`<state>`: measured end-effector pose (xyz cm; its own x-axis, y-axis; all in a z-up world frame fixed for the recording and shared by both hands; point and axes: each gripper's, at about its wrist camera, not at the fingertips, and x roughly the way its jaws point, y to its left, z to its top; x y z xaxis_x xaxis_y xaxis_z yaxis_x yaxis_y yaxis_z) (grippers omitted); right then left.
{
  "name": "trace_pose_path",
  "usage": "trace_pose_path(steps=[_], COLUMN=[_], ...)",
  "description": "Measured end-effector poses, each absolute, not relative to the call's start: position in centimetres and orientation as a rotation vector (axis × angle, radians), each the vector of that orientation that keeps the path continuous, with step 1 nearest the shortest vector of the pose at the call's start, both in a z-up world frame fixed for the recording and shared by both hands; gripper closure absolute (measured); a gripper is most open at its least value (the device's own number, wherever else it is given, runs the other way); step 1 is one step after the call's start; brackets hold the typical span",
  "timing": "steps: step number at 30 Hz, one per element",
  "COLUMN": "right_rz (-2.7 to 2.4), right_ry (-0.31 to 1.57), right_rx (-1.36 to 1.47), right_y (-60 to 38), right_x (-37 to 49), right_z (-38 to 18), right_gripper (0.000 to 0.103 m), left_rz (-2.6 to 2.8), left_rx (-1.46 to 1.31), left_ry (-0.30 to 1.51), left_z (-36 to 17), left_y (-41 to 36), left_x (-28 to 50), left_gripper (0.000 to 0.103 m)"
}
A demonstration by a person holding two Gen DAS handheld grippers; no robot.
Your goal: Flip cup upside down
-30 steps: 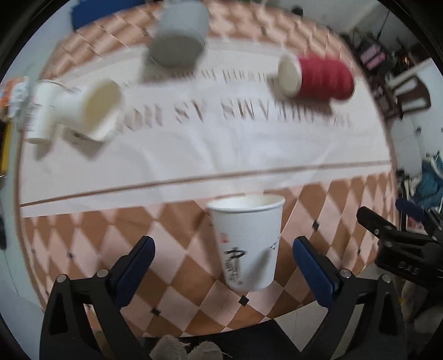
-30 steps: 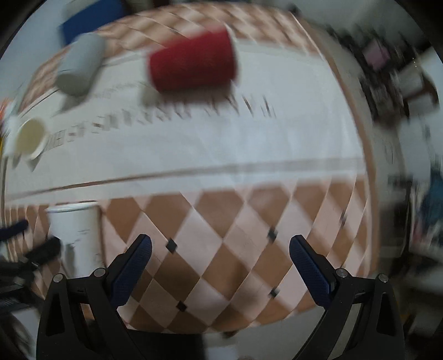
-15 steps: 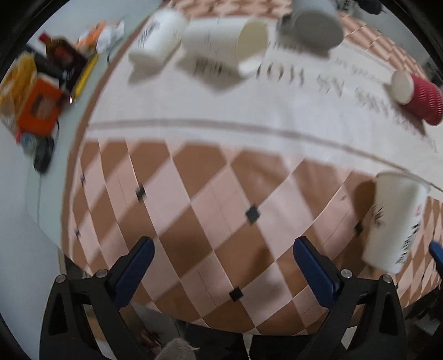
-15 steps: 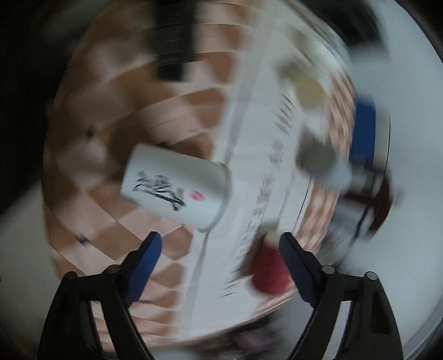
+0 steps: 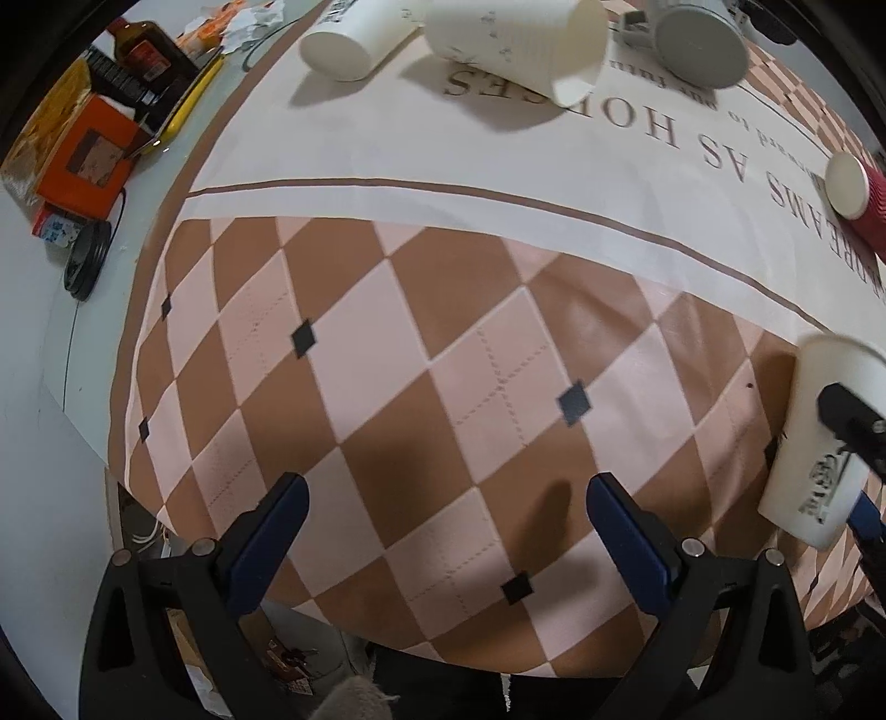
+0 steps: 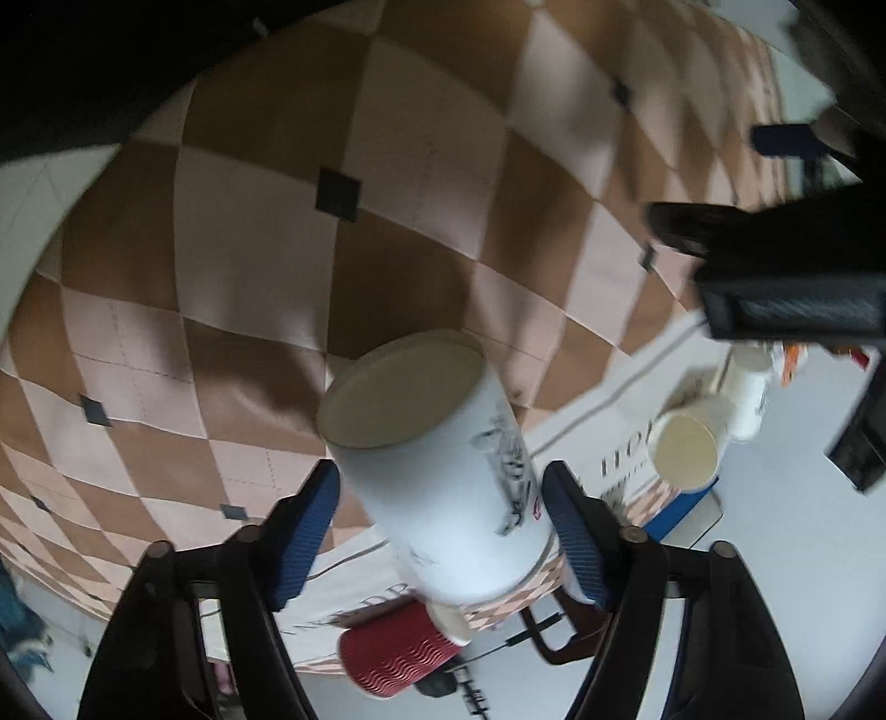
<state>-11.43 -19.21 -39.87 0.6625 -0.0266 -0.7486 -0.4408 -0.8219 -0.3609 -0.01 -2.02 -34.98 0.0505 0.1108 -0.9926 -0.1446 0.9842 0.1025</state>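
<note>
Your right gripper has its blue pads closed on the white paper cup, one on each side of the wall, and the cup is lifted off the checked tablecloth with its base turned toward the camera (the printed black drawing shows on its side). From your left wrist camera the same cup sits at the far right edge. Your left gripper hangs over the cloth with its fingers spread wide and nothing between them. Further back lie a red ribbed cup, a grey cup and two white cups on their sides
</note>
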Motion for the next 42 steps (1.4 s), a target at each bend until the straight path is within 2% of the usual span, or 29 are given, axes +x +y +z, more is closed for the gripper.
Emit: trace_pose_path(steps=[4,9,12,14,24,33,36,37,38,39,42], right_rz=[1.056,0.993,0.913,0.854,0.516,0.259,0.238,0.239,0.235,0.234,0.257], right_ry=[0.433,0.757,1.103,1.243,1.803,1.992,2.023,2.029,2.033,2.022,1.974], right_rx=[-2.328,-2.102,-1.803,-1.644,-0.874,-0.365,-0.289,-0.286,-0.296,-0.305,-0.316], right_y=[-18.7,-16.6,-15.7,-15.7,-19.0,-23.5,-24.0,-23.8,-23.7,-23.5,-22.9], right_x=[-10.9,-8.3,-4.8,-2.3,8.4,12.1,12.2,12.6,12.7,12.4,13.7], right_z=[-39.9,-37.9,-36.3,-35.6,-36.3,-37.9,-38.0,-38.1,-38.1,-37.9,-37.1], right_gripper=[0.037,0.037,0.037,0.037,0.038,0.038,0.036,0.034,0.024,0.021,0.021], left_rz=[0.221,0.268,0.281,0.289,0.291,0.252,0.233,0.226,0.219,0.212,0.194], left_rx=[-0.029,-0.035,-0.064,-0.087,-0.101,-0.075,-0.067,-0.061,-0.057,-0.051,-0.037], left_ry=[1.504,1.497,1.500,1.513,1.499,1.507,1.509,1.508,1.506,1.504,1.499], left_z=[-35.2,-35.5,-35.7,-35.7,-35.5,-35.5,-35.3,-35.2,-35.2,-35.1,-35.1], left_y=[-0.2,2.0,3.3,4.1,8.3,7.1,6.0,5.5,5.3,5.1,4.8], left_x=[0.0,0.2,0.6,0.4,2.9,4.8,5.1,5.3,5.4,5.6,6.0], left_gripper=[0.001,0.001,0.001,0.001,0.001,0.001,0.001,0.001,0.001,0.001,0.001])
